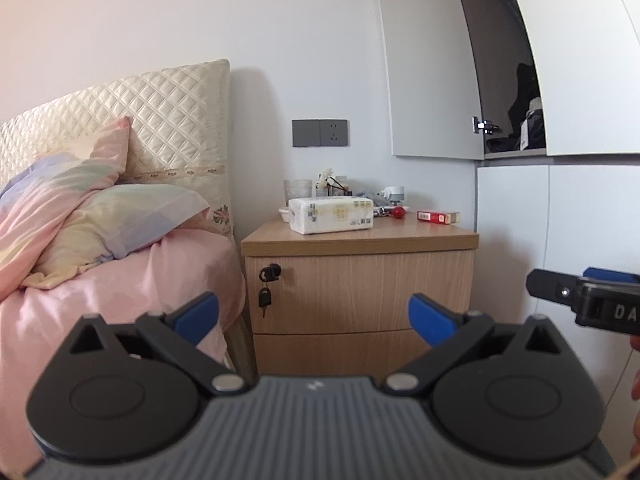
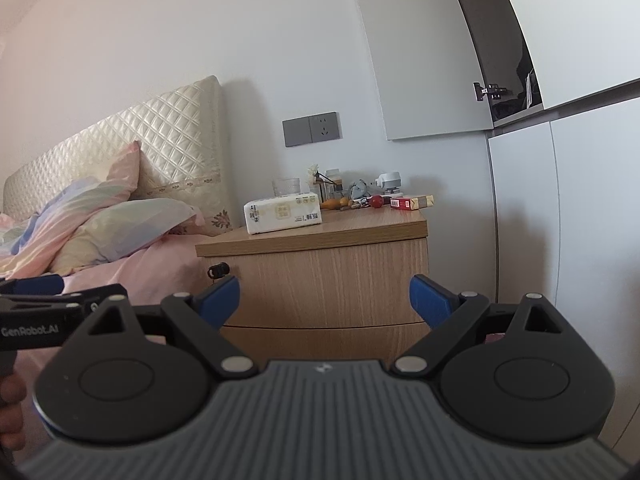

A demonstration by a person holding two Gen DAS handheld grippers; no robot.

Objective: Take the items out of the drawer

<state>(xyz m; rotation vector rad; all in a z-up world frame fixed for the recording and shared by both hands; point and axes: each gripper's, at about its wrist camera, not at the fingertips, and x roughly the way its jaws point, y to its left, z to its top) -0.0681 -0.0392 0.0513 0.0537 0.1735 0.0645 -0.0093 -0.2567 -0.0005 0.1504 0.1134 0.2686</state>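
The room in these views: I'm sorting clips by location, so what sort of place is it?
Most likely a bedroom. A bed with a quilted headboard and pastel pillows stands beside a wooden nightstand with closed drawers, next to white wardrobe doors. Both grippers, left and right, are open and empty.

Left claw wide apart, blue fingers empty, held level. Right claw likewise spread wide, nothing between fingers. Both side by side, pointing forward. Bit of a hand behind left claw.
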